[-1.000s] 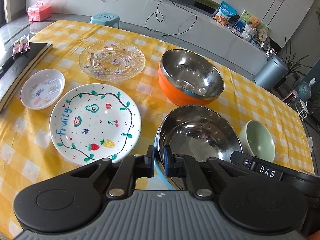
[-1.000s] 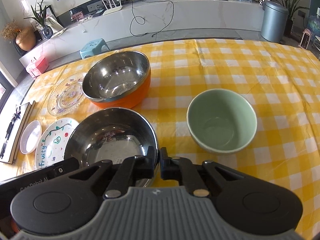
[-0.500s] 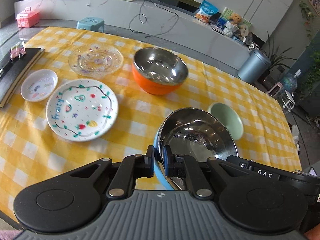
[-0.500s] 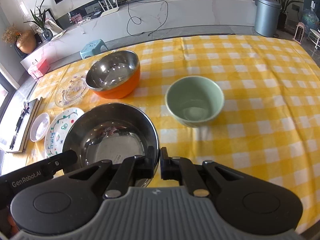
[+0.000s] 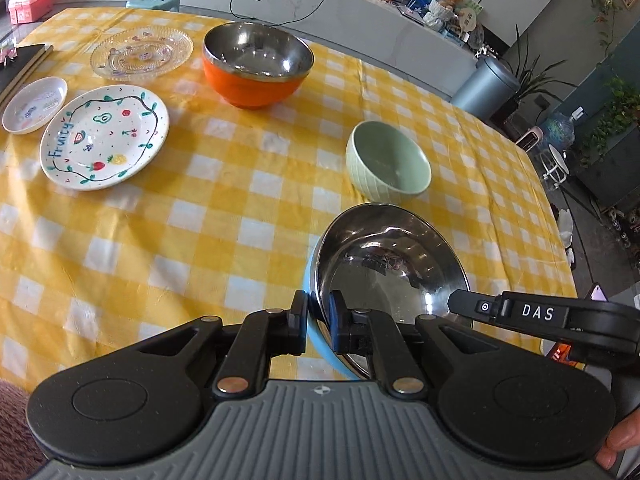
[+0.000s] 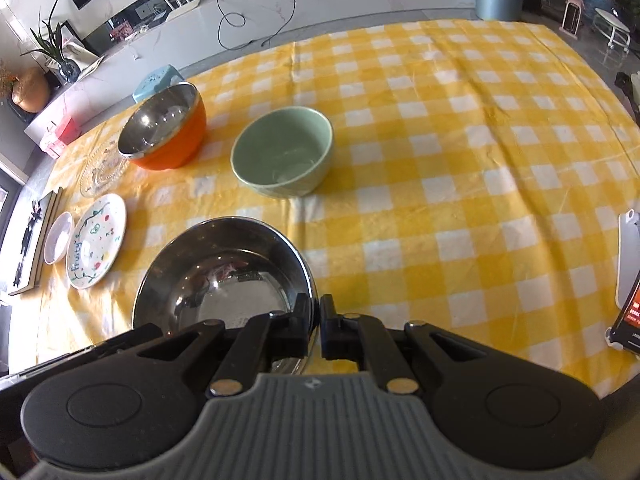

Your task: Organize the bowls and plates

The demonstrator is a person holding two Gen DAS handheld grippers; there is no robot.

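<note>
Both grippers hold one steel bowl with a light-blue outside (image 5: 384, 264) by opposite rims, lifted above the yellow checked table (image 5: 200, 216). My left gripper (image 5: 318, 312) is shut on its left rim. My right gripper (image 6: 316, 316) is shut on its right rim; the bowl also shows in the right wrist view (image 6: 224, 276). A green bowl (image 5: 388, 162) stands just beyond it. An orange steel-lined bowl (image 5: 256, 66) stands at the back. A fruit-painted plate (image 5: 104, 136), a glass plate (image 5: 142, 52) and a small white dish (image 5: 35, 104) lie at the left.
A dark book (image 6: 34, 240) lies at the table's far left edge. A phone on a stand (image 6: 630, 312) is at the right edge. A blue stool (image 5: 154, 0) and a grey bin (image 5: 486, 88) stand beyond the table.
Both grippers have lifted the steel bowl and carried it to the right and back toward the near edge. The green bowl now shows beyond it. The other dishes have not moved.
</note>
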